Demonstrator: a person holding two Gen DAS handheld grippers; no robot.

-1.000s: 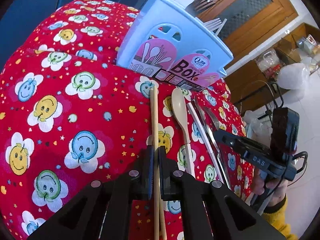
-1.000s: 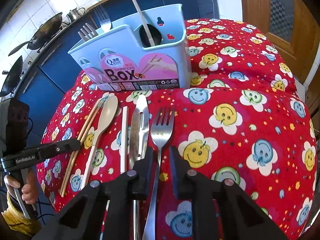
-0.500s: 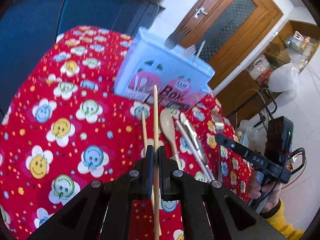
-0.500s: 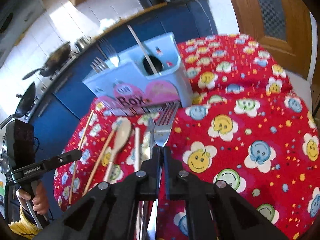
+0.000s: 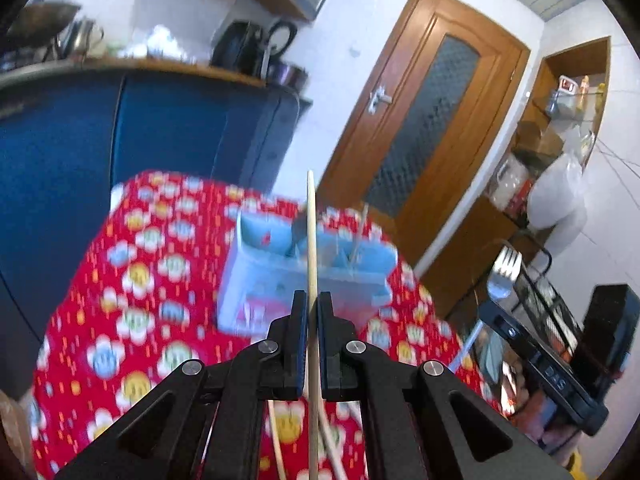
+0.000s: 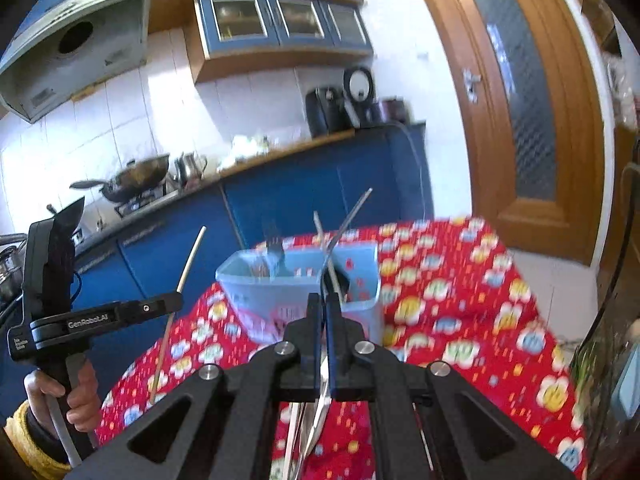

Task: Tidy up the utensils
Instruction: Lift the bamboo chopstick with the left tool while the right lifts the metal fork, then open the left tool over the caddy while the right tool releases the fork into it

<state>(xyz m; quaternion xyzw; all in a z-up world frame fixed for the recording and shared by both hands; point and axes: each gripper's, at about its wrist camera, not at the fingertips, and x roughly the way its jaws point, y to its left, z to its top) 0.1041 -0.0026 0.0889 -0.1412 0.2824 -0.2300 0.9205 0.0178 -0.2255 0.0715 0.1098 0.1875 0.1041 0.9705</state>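
Note:
In the left wrist view my left gripper [image 5: 312,308] is shut on a wooden chopstick [image 5: 311,232] that points up, in the air in front of the light-blue utensil box [image 5: 276,284]. My right gripper [image 6: 323,304] is shut on a metal fork [image 6: 346,224], seen edge-on, also raised before the box [image 6: 248,284], which holds forks and a chopstick. Each view shows the other gripper: the left gripper [image 6: 178,300] with its chopstick [image 6: 192,252], the right gripper [image 5: 490,314] with the fork [image 5: 505,272]. More utensils [image 6: 298,428] lie on the cloth under the fingers.
A red smiley-flower cloth [image 6: 440,304] covers the table. Blue cabinets [image 6: 304,200] with a wok [image 6: 136,176] and kettles stand behind, a wooden door [image 5: 432,120] at the right. A hand [image 6: 80,384] in a yellow sleeve holds the left gripper's handle.
Both grippers rose off the table and tilted up. The right jaws shut on the fork and lifted it. The chopstick came up with the left gripper.

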